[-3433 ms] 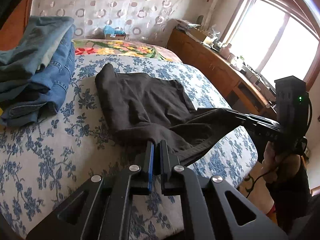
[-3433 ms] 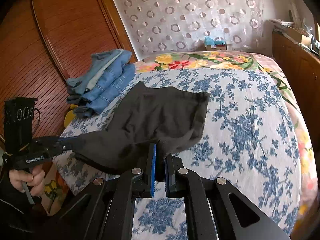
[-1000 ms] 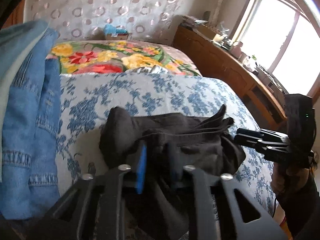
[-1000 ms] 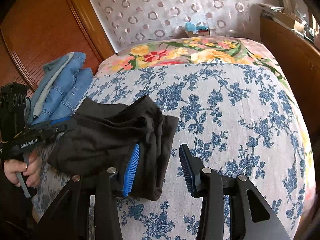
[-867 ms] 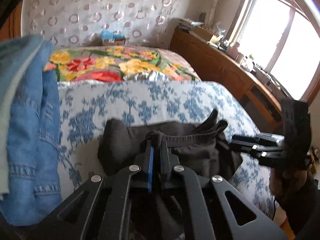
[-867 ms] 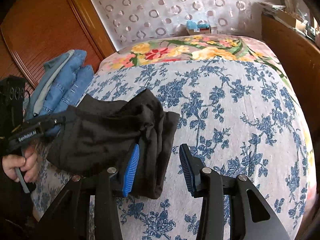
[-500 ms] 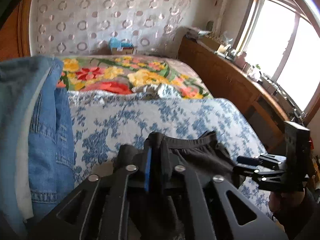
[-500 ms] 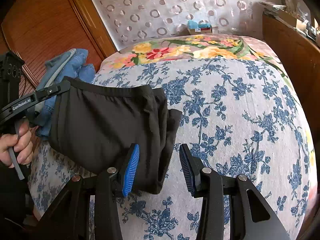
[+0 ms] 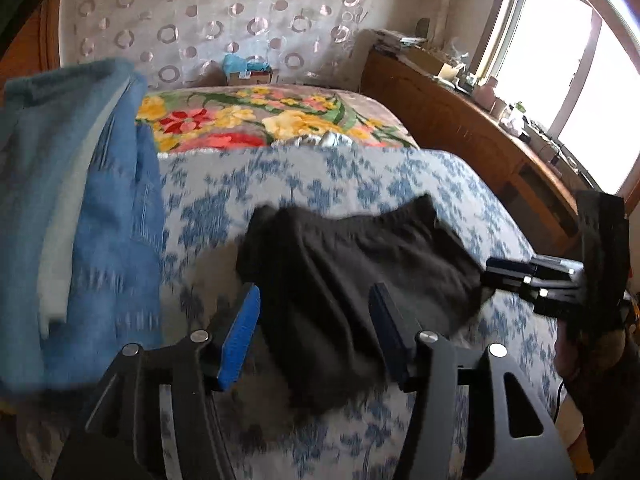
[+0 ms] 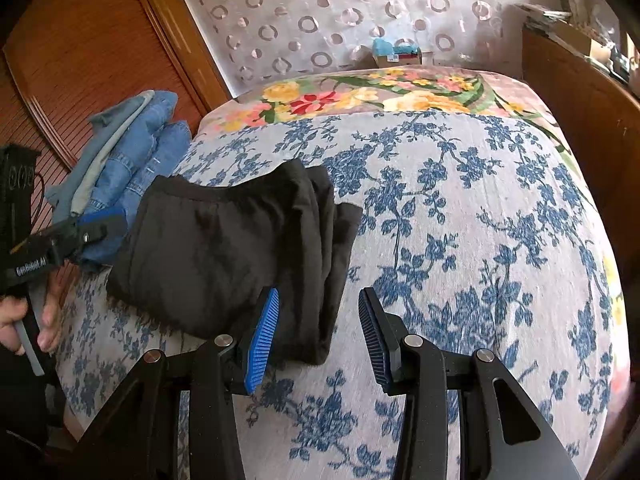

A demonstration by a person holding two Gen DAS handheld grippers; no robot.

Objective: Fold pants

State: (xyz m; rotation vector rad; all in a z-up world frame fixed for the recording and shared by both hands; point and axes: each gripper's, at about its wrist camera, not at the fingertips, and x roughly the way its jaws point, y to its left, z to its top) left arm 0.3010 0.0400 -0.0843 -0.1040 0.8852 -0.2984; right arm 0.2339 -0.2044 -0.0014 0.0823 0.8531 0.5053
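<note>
Folded pants (image 10: pixel 224 256) lie waistband-away (both tools agape).

left hand-held gripper (image 9: pixel 316 330): jaws apart | right hand-held gripper (image 10: pixel 318 334): jaws apart

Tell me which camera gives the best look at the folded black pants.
The right wrist view: the black pants lie sharp and whole on the bedspread, stacked layers visible along their right edge. The left wrist view shows them blurred, partly behind that gripper's fingers.
</note>
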